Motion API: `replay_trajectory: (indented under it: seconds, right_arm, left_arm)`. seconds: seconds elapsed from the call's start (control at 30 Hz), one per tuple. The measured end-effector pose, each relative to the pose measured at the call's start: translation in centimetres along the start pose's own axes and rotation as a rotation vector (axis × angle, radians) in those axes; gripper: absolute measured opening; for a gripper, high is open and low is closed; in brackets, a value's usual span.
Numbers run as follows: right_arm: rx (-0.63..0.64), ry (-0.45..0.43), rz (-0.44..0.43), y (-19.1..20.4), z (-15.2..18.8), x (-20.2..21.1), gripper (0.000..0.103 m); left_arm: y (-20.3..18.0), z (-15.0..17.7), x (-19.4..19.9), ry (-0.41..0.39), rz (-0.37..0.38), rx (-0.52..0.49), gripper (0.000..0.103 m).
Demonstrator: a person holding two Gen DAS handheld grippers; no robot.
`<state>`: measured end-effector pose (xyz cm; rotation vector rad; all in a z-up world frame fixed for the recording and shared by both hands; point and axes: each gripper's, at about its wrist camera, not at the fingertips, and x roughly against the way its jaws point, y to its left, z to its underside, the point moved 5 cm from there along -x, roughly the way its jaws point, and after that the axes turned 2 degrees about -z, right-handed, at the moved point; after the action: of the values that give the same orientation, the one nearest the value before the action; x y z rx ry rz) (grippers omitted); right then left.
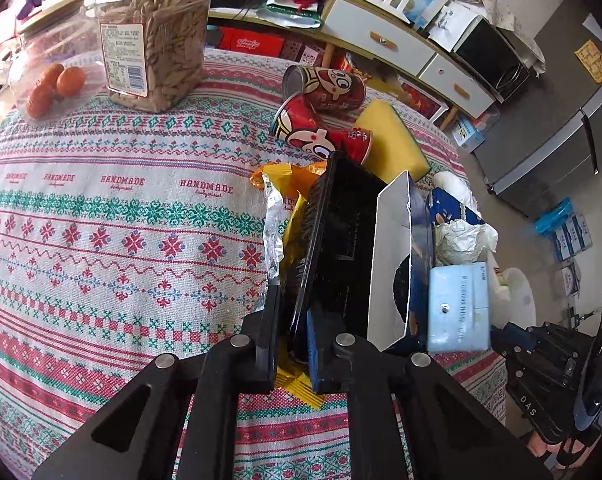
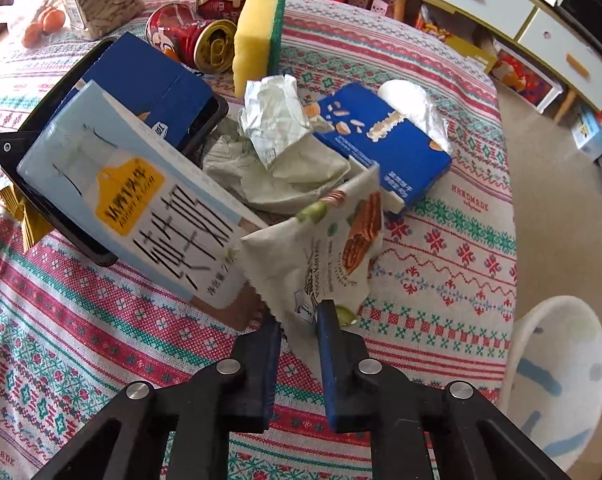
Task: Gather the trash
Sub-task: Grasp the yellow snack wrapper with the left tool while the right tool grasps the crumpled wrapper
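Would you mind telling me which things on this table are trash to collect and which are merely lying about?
Job:
black tray, in left gripper
snack wrapper, in right gripper
light blue carton
blue box
crumpled paper
red cans

Lying about:
seed jar
oranges
sponge

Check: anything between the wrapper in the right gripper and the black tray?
Yes. The light-blue carton lies in the black tray and sticks out over its near rim, directly beside the snack wrapper clamped in the right gripper. A dark-blue box fills the tray's far end.
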<state>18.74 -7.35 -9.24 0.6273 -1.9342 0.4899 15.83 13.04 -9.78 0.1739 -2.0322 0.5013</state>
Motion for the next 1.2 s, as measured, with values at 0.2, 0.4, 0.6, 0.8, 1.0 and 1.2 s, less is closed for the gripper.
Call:
replay_trajectory:
  seconds: [0.2,0.4,0.6,0.8,1.0,1.2]
  right_arm:
    - [-0.111,-0.083,-0.116,-1.4,-0.7,3.2,0.005]
    - [-0.173,-0.115,-0.156,-2.2,-0.8,4.4,0.005]
    - [-0.176,-0.179,-0.2,-1.8,-1.0,6.0,0.005]
    - [-0.179,-0.188,-0.243,-1.7,-0.8,6.4,0.006]
    - [-0.176,-0.194,-0.249,-1.5,-0.6,6.7,0.006]
    - [-0.171,-0.198,-0.252,-1.4,-0.4,6.9,0.006]
  left_arm:
    - [0.0,0.2,3.0,-0.051,0.009,-0.003,0.008]
    - [-2.2,0.3,7.2,-0.282,-0.352,-0.268,0.008]
    - [-3.6,0.7,8.3,-0.307,-0.324,-0.347,0.008]
    - [-2.8,1.1,7.5,-0.207,-0.098,-0.257,0.009]
    - [-3.2,1.7,7.0,-0.196,-0.094,-0.271,0.009]
    - [-2.3,1.9,5.3,-0.138,-0.135,-0.26,0.017]
